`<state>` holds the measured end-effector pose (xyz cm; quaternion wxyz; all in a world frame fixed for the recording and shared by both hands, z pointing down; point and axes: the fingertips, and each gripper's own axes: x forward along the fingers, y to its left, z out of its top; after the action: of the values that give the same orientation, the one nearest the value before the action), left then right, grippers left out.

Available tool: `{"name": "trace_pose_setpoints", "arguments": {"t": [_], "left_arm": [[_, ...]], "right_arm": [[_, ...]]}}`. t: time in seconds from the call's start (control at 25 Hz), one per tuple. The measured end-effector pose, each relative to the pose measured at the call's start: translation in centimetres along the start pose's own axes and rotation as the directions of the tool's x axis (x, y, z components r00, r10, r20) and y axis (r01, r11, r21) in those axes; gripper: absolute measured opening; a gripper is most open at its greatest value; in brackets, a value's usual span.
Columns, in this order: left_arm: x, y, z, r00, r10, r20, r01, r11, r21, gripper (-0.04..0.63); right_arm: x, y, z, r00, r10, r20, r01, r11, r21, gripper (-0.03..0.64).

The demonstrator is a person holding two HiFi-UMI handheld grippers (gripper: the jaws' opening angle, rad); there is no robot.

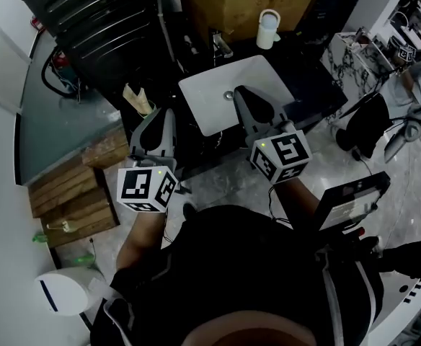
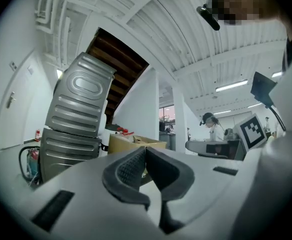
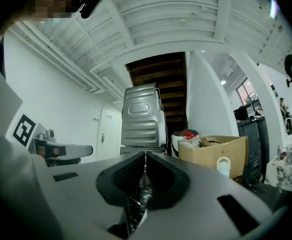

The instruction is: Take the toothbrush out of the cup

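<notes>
A white cup (image 1: 268,29) with a handle stands on the dark counter behind the white sink (image 1: 200,103), in front of a cardboard box. It also shows small at the right of the right gripper view as the cup (image 3: 224,166). I cannot make out a toothbrush in it. My right gripper (image 1: 241,92) reaches over the sink's near edge, still well short of the cup, shut and empty; its jaws (image 3: 145,155) meet with nothing between. My left gripper (image 1: 167,114) hovers left of the sink, also shut and empty (image 2: 145,149).
A cardboard box (image 1: 246,2) sits behind the cup. A grey ribbed appliance (image 1: 102,20) stands at the far left. A faucet (image 1: 221,47) rises behind the sink. Wooden pallets (image 1: 77,193) lie on the floor at left, and a marbled table (image 1: 355,56) stands at right.
</notes>
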<state>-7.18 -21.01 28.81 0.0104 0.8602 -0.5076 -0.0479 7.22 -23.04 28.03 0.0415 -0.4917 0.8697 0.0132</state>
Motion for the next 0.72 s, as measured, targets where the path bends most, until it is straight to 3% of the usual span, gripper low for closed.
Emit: {"name": "trace_pose_setpoints", "arguments": {"t": [0.2, 0.44, 0.56, 0.72], "left_arm": [[-2.2, 7.4, -0.8, 0.995, 0.1, -0.028, -0.1, 0.995, 0.002, 0.008], [-3.7, 15.2, -0.5, 0.98, 0.201, 0.016, -0.201, 0.98, -0.005, 0.008], [-4.2, 17.6, -2.7, 0.978, 0.204, -0.038, -0.204, 0.979, 0.01, 0.008], [-3.4, 20.3, -5.3, 0.981, 0.18, -0.073, -0.181, 0.983, -0.001, 0.008]], "right_arm": [[5.2, 4.8, -0.9, 0.997, 0.081, -0.005, -0.081, 0.997, 0.007, 0.025], [11.8, 9.6, -2.7, 0.987, 0.158, -0.008, -0.158, 0.987, 0.025, 0.026], [14.0, 11.7, -5.2, 0.984, 0.176, -0.027, -0.174, 0.983, 0.05, 0.036], [16.9, 13.8, -9.0, 0.978, 0.193, -0.079, -0.188, 0.98, 0.067, 0.11]]}}
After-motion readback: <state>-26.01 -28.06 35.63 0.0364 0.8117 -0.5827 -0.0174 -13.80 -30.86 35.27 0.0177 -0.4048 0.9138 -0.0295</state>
